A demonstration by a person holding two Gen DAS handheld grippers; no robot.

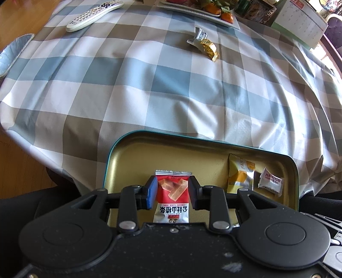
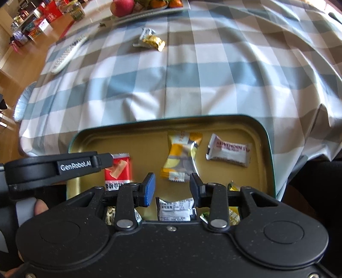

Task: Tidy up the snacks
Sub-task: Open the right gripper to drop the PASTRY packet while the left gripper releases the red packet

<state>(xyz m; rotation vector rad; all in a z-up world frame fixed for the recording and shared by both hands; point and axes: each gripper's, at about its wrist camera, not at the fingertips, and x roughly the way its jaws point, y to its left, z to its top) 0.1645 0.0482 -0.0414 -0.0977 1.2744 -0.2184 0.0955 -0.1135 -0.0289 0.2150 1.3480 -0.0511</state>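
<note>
An open teal tin point(image 1: 192, 141) with a gold inside stands at the near table edge. A red snack packet point(image 1: 173, 198) lies flat in it between the fingers of my left gripper point(image 1: 173, 190), whose pads stand at its edges without squeezing it. The same red packet point(image 2: 117, 171) shows in the right wrist view under the left gripper's fingers point(image 2: 102, 160). My right gripper point(image 2: 172, 186) hangs open over the tin point(image 2: 171, 119), above a yellow packet point(image 2: 181, 156) and a white packet point(image 2: 175, 208). A Hawthorn packet point(image 2: 228, 153) lies further right. Gold and silver packets point(image 1: 205, 43) lie on the cloth.
A white remote point(image 1: 94, 15) lies at the far left of the checked cloth and a plate of fruit point(image 1: 198, 12) at the back. A desk calendar point(image 1: 299, 23) stands far right. A foil tray point(image 1: 12, 55) sits on the floor side, left.
</note>
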